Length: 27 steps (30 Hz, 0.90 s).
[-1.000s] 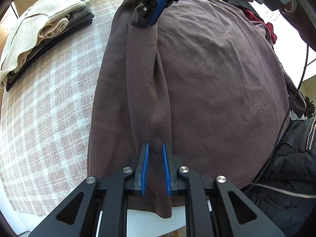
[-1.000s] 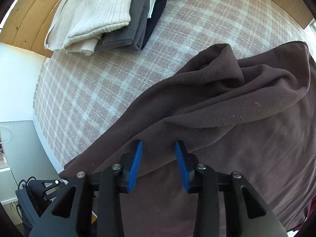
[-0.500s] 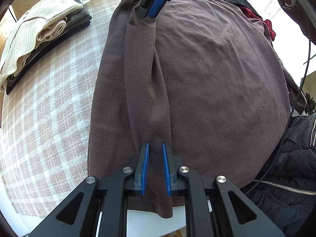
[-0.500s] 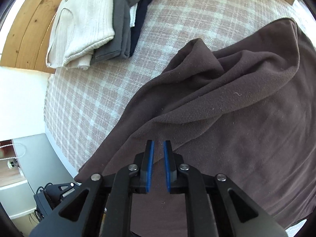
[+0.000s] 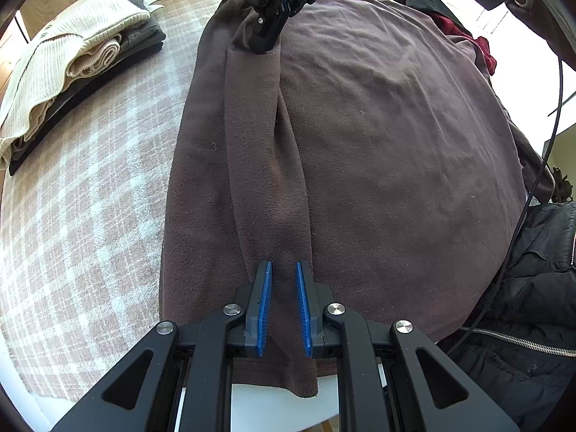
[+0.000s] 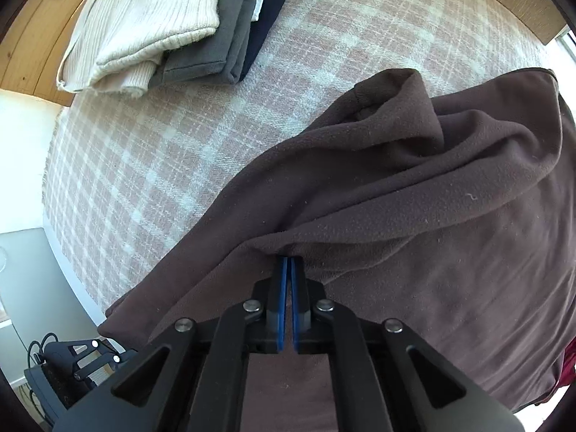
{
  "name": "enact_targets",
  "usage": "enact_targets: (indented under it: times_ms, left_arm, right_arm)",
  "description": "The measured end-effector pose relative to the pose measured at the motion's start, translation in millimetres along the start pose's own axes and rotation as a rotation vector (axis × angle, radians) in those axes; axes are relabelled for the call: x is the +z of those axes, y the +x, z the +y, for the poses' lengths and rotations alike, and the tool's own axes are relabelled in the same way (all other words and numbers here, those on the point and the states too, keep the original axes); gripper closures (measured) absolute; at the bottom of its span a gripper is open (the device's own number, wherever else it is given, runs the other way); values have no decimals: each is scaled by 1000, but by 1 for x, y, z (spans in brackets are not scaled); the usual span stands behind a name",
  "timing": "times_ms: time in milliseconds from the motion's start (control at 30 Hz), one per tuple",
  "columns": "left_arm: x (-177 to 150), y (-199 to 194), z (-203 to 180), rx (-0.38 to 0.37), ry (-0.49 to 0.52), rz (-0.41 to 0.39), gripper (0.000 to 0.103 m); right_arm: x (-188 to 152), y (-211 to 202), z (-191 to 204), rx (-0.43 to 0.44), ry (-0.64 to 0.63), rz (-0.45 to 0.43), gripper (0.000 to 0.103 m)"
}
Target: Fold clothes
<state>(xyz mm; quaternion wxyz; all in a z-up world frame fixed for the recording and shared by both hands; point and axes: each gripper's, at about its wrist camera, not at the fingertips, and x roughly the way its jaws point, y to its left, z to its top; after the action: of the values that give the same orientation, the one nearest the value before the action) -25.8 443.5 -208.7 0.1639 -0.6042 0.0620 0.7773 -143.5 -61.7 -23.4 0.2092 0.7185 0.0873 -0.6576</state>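
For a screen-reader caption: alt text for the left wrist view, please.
The left tongs pinch a raised fold of a brown fleece garment spread on a plaid cloth. The right tongs grip the fold's far end; folded clothes lie stacked at upper left.

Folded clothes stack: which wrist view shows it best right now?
The right wrist view: the folded clothes stack is large and sharp at the top, its cream, grey and navy layers separable. The left wrist view shows the stack smaller, squeezed against the left edge.
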Motion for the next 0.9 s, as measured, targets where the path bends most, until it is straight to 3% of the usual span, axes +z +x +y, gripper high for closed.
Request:
enact_targets:
  times_ms: [167,267,333,467,533,600,700,767,900]
  left_arm:
    - [5,-2,-15,2,11,-4,89]
    - [8,-3,-24,-1,15,-5,89]
    - [10,-4,-29,-2,16,-6,89]
    - [14,-6,-40,-7,16,-11,89]
    - [16,-7,-46,-8,16,-12,89]
    - [18,-8,-52,-8,18,-12,89]
    - [17,-12,-56,-6,24,-11,89]
    - [-4,-21,-23,-13,28,-8,89]
    - [-4,-28,-32,-19,28,-2,89]
  right_arm:
    - [-12,-15,-21,86,81,-28,101]
    - [-12,-12,-23,71,123,-15,99]
    - [-11,-7,-20,49,122,-11,90]
    - [-9,8,-15,63,125,31,90]
    - [-10,11,-12,38,97,12,91]
    - [-13,8,-12,17,66,3,100]
    - [-24,-3,-19,29,41,-11,101]
    - [-34,-15,-27,50,44,-26,102]
    - [-53,-40,-41,74,54,-65,103]
